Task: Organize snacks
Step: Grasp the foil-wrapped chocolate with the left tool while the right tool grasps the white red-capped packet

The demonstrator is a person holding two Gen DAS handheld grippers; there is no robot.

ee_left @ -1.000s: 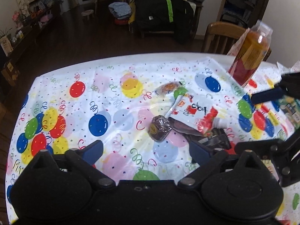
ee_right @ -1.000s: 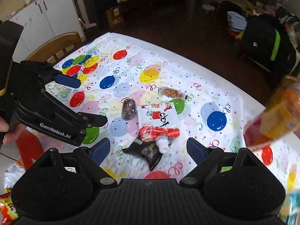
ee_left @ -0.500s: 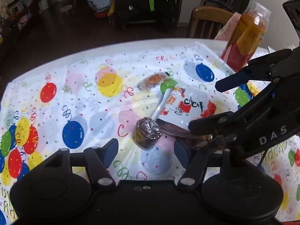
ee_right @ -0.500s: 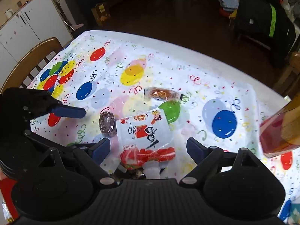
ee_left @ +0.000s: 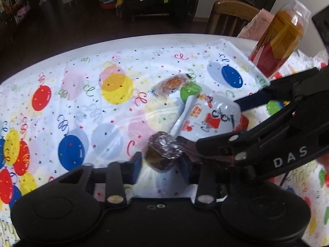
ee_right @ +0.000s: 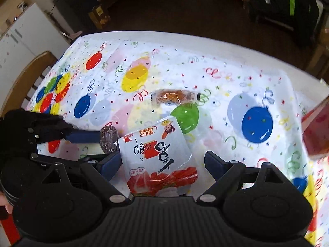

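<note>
Low centre of both wrist views, my left gripper [ee_left: 160, 165] bracketed the foil-wrapped snack [ee_left: 163, 153] unclamped, right gripper [ee_right: 162, 164] gaped around the jelly pouch [ee_right: 158, 154]; nothing sorted yet.

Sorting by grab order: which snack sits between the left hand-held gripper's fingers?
The small dark foil-wrapped snack, between the open left hand-held gripper fingers. The white pouch and orange packet lie farther off.

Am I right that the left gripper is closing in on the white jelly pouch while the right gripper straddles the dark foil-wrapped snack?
Swapped. In the left wrist view, the left gripper brackets the dark foil-wrapped snack. In the right wrist view, the right gripper is open around the white jelly pouch.
</note>
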